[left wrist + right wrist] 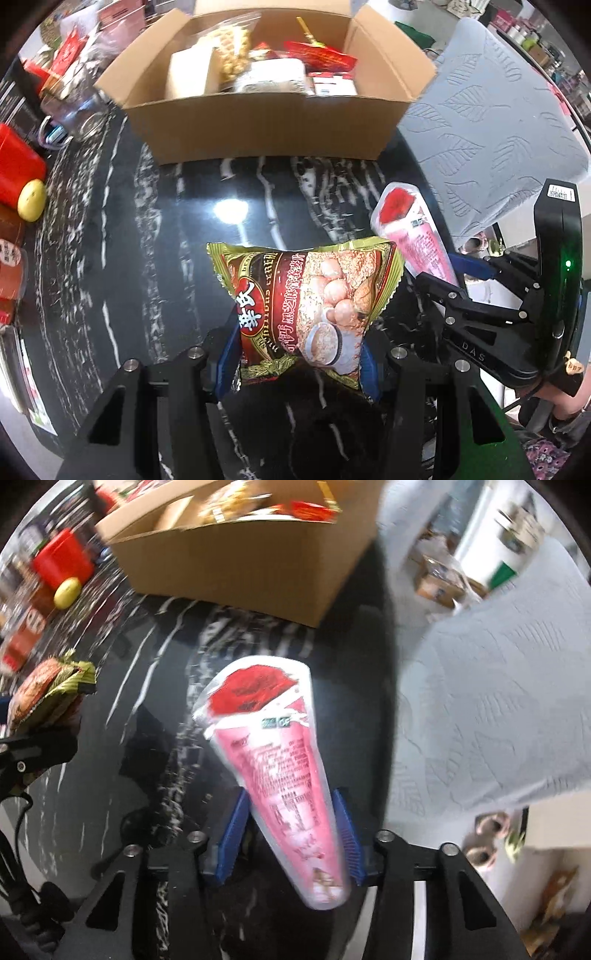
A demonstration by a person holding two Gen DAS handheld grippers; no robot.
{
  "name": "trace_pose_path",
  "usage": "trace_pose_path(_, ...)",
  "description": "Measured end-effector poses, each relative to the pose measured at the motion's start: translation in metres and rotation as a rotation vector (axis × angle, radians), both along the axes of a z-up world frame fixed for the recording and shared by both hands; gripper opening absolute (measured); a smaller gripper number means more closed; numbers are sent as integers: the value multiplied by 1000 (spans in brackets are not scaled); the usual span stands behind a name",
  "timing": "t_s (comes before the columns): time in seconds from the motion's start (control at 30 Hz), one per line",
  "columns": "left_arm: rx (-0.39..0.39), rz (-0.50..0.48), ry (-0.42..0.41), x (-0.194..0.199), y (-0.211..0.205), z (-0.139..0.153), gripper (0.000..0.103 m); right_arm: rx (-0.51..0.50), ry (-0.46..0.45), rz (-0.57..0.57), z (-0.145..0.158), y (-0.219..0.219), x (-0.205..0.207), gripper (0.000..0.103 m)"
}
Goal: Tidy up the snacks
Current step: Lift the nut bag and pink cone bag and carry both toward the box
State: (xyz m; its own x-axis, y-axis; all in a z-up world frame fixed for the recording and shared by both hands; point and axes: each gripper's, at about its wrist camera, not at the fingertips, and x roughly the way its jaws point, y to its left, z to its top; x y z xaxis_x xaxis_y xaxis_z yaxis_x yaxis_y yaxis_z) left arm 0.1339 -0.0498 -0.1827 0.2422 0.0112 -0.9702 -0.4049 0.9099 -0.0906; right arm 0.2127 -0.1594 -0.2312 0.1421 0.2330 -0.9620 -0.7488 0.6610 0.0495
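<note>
The left gripper (299, 354) clamps a cereal bag (306, 306) and the right gripper (291, 834) grips a pink packet (280, 768), both lifted just before the cardboard box (266, 122), likely for dropping inside.

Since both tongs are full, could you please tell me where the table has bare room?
Bare dark marble table lies between the cardboard box and the cereal packet. The left edge is crowded by a red container and a glass jar; the box is well filled.
</note>
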Motion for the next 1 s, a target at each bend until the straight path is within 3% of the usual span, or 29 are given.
trace_pose_path(0.23,1,-37,-7,15,-11,1,53,62,74,-72,1,-16,10,40)
trace_pose_path(0.27,1,-37,-7,16,-11,2,53,76,91,-91,0,-18,12,43)
trace_pose_path(0.37,2,-28,-5,17,-9,3,53,119,118,-168,0,-24,20,66)
trace_pose_path(0.5,6,-16,-1,16,-7,2,53,149,135,-194,0,-22,27,74)
trace_pose_path(0.67,9,-13,9,19,-4,-1,53,111,116,-182,-9,-11,34,84)
trace_pose_path(0.8,6,-20,17,25,-3,-4,53,55,109,-175,-20,-5,40,86)
trace_pose_path(0.87,3,-24,18,27,-3,-4,53,78,131,-184,-22,-9,46,86)
trace_pose_path(1.0,2,-35,18,36,-3,-6,53,119,150,-218,-20,-24,55,74)
